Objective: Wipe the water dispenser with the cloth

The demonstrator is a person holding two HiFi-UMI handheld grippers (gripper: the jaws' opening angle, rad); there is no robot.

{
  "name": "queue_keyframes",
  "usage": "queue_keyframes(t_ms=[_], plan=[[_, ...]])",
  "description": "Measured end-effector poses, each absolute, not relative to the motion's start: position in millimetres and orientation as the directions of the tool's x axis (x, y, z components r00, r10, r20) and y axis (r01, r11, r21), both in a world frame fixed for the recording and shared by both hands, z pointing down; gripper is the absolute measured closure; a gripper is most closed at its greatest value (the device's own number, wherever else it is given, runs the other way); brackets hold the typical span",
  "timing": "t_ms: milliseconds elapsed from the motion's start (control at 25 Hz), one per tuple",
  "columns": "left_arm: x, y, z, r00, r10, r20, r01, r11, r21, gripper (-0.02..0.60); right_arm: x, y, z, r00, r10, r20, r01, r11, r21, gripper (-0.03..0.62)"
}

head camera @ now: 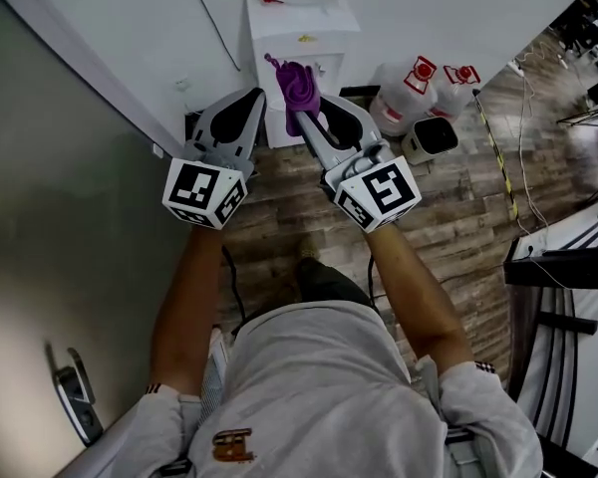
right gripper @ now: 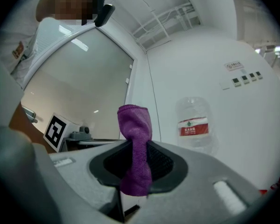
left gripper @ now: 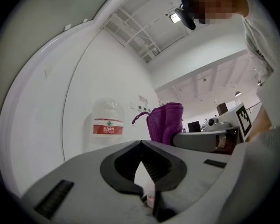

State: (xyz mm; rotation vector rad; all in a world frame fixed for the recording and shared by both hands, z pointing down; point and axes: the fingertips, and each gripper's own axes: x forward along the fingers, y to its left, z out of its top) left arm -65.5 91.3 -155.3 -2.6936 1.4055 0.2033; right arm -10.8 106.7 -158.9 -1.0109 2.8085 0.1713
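One risk: the right gripper (right gripper: pixel 138 148) pinches the purple cloth (right gripper: pixel 134 120) by a thin fold, so rubbing the water dispenser (head camera: pixel 301 38), at 12 o'clock just ahead, could drag it free. The left gripper (left gripper: pixel 141 143), at 9 o'clock alongside, is closed on nothing.

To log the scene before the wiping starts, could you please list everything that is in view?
water dispenser: one, white, against the wall ahead
bottle: one, clear with a red label, on top of the dispenser
cloth: one, purple, in the right gripper
jugs: two, red-and-white caps, on the floor right of the dispenser
container: one, white with a dark top, by the jugs
door handle: one, metal, at lower left
floor: brown wood pattern
left gripper: grey, shut, empty
right gripper: grey, shut on the cloth
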Motion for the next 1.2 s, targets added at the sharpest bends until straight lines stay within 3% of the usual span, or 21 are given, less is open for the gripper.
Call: queue_keyframes(t_ms=[680, 1200], plan=[[-83.4, -22.0, -135.0, 0.484, -0.864, -0.139, -0.873, -0.487, -0.02, 0.583, -23.2, -12.9, -133.5, -0.779, -0.601, -0.177, -0.617, 0.786, 0.047, 0.5], [-119.5, -79.8, -78.5, 0.508, -0.857, -0.082, -0.86, -0.51, -0.003, 0.583, -61.6, -77.2, -62.6, -0.702, -0.706, -0.092, -0.71, 0.704, 0.021, 0.5]])
